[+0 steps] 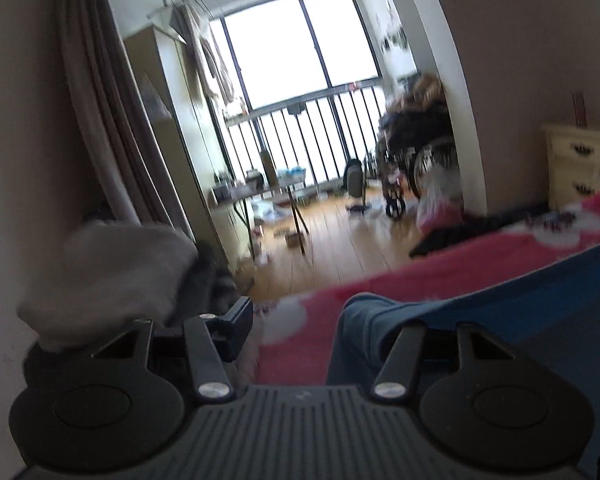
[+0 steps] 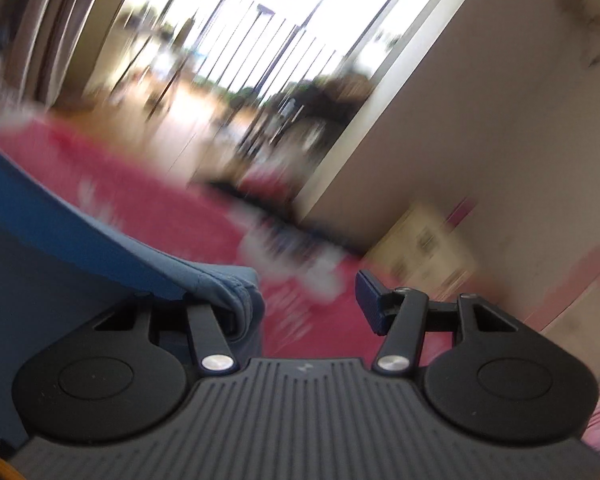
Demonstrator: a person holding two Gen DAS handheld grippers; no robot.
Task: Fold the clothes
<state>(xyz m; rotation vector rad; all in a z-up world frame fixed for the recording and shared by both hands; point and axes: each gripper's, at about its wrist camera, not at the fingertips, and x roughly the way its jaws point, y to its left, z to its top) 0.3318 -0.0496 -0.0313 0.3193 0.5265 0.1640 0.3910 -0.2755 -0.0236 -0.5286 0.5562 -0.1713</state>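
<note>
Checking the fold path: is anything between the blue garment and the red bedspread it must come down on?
Nothing visible. The blue garment hangs over the red bedspread, draped over one finger of each gripper. The black item lies farther off.

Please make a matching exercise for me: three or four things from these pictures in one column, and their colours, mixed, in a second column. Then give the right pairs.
Things:
1. garment
2. bedspread
3. dresser
4. floor

Colours:
A. cream
B. blue
C. wooden brown
D. pink-red with white patches

Pairs: 1-B, 2-D, 3-A, 4-C
</note>
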